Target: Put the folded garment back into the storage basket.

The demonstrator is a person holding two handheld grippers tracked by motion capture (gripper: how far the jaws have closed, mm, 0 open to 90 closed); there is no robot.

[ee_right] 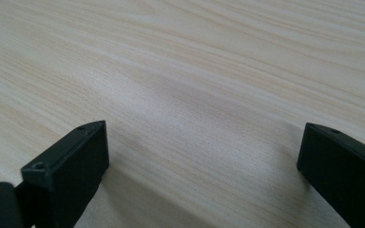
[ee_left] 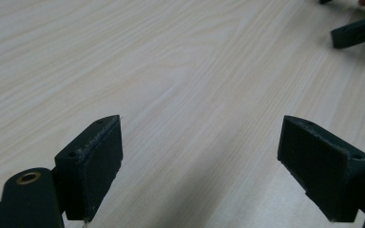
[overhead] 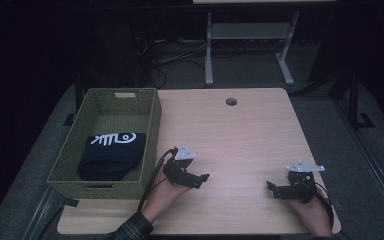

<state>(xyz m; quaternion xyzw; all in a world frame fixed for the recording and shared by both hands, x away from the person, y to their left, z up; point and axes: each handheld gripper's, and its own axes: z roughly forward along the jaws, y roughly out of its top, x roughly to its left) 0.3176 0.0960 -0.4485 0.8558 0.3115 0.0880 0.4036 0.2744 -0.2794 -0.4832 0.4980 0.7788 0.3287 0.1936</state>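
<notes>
High view, near edge: I hold left gripper (overhead: 203,179) and right gripper (overhead: 271,188) over bare table (overhead: 240,135), jaws of both spread wide, nothing between | mid-left: black folded garment (overhead: 111,156) lying inside woven green basket (overhead: 148,131), just beside left gripper.

The high view was dim, its surroundings near black; the pale wooden tabletop (overhead: 240,135) showed soft shadows, close views slightly blurred.
</notes>
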